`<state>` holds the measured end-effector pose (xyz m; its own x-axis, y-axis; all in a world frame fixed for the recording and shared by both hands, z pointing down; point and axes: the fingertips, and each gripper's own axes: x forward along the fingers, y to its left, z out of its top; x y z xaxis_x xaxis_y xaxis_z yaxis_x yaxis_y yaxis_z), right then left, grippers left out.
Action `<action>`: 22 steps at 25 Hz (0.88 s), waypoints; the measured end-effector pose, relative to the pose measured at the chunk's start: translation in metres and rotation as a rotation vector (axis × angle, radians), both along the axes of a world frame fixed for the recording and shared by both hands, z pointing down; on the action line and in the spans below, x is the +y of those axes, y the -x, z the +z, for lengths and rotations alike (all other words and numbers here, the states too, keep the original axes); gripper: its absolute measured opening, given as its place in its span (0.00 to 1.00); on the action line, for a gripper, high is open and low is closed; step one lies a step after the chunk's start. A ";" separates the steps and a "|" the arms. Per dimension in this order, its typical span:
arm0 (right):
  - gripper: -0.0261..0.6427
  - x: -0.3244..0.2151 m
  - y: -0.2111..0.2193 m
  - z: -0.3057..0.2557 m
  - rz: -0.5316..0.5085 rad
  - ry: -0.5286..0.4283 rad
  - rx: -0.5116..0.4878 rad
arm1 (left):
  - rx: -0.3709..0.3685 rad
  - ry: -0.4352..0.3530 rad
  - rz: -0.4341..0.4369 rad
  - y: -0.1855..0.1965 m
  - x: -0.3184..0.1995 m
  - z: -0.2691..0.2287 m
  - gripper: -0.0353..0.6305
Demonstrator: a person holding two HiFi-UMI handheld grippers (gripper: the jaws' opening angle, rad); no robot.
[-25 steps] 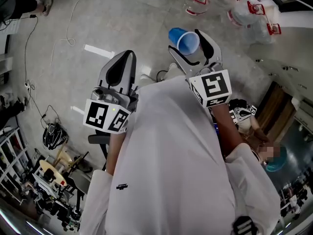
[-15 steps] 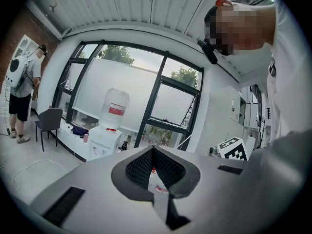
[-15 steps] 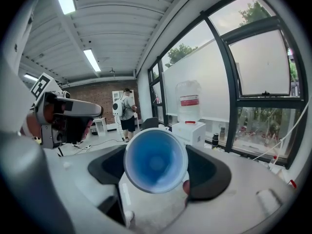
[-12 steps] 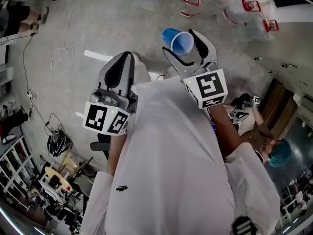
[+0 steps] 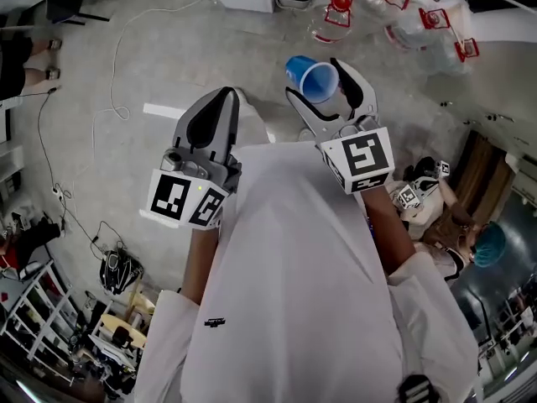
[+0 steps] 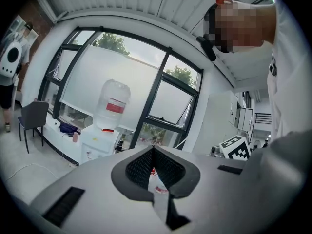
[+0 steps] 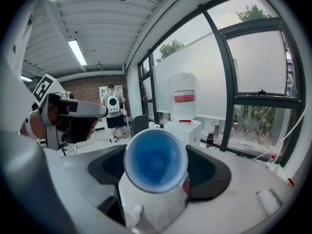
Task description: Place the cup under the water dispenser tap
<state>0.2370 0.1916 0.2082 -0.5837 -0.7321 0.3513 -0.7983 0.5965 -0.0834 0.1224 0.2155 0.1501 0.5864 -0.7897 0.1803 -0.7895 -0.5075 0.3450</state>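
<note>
A blue cup (image 5: 312, 78) lies on its side between the jaws of my right gripper (image 5: 319, 79), which is shut on it; its open mouth (image 7: 156, 161) faces the right gripper view's camera. My left gripper (image 5: 215, 107) is held beside it at the left, shut with nothing in it, its pads meeting at the tip (image 6: 153, 146). Ahead, against the window wall, stands the white water dispenser (image 6: 99, 144) with a clear bottle (image 6: 115, 103) on top. The right gripper view shows the dispenser (image 7: 185, 129) just beyond the cup. Its tap is too small to make out.
Several empty water bottles with red handles (image 5: 394, 7) lie on the concrete floor ahead at the right. A grey chair (image 6: 32, 119) stands left of the dispenser, and a person (image 7: 113, 112) stands farther back. Cables run across the floor (image 5: 117, 74).
The floor has slid back under me and the bottles ahead have come nearer. Both grippers have moved forward together, the cup still held the same way.
</note>
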 end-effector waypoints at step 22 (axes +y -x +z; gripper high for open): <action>0.61 -0.150 0.155 -0.003 0.119 0.042 0.060 | 0.020 0.060 0.150 0.163 -0.159 0.011 0.06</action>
<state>0.0825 0.0417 0.2048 -0.4710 -0.7788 0.4143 -0.8673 0.4946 -0.0562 -0.0402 0.0564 0.1608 0.7011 -0.6809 0.2117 -0.6990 -0.5976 0.3929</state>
